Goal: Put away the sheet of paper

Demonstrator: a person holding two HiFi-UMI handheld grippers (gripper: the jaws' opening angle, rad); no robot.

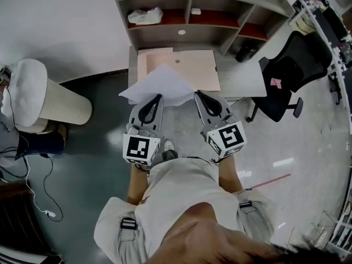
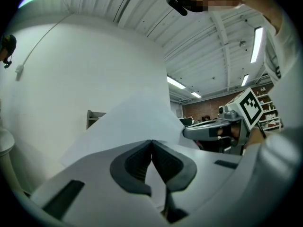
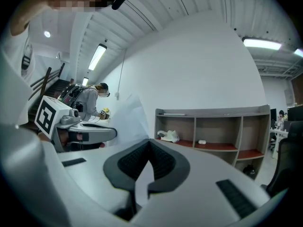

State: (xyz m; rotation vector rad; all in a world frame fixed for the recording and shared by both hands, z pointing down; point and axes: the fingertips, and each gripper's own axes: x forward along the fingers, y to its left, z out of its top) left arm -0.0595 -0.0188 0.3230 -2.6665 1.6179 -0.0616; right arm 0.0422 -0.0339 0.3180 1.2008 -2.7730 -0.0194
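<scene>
A white sheet of paper (image 1: 158, 85) hangs in the air in front of the desk, held by its near edge. My left gripper (image 1: 160, 97) is shut on the sheet's left part and my right gripper (image 1: 197, 94) on its right part, both pointing level toward the desk. The left gripper view has the jaws (image 2: 151, 141) closed, with the paper (image 2: 128, 122) rising beyond them and the right gripper (image 2: 210, 129) alongside. In the right gripper view the jaws (image 3: 149, 141) are closed as well, the paper (image 3: 129, 119) stands to their left, and the left gripper (image 3: 90, 134) is beside it.
Ahead stands a grey desk (image 1: 245, 76) with a tan board (image 1: 190, 70) on it, backed by an open shelf unit (image 1: 209, 33) holding a crumpled white cloth (image 1: 146, 16). A black office chair (image 1: 289, 78) is at the right, a ribbed white bin (image 1: 63, 108) at the left.
</scene>
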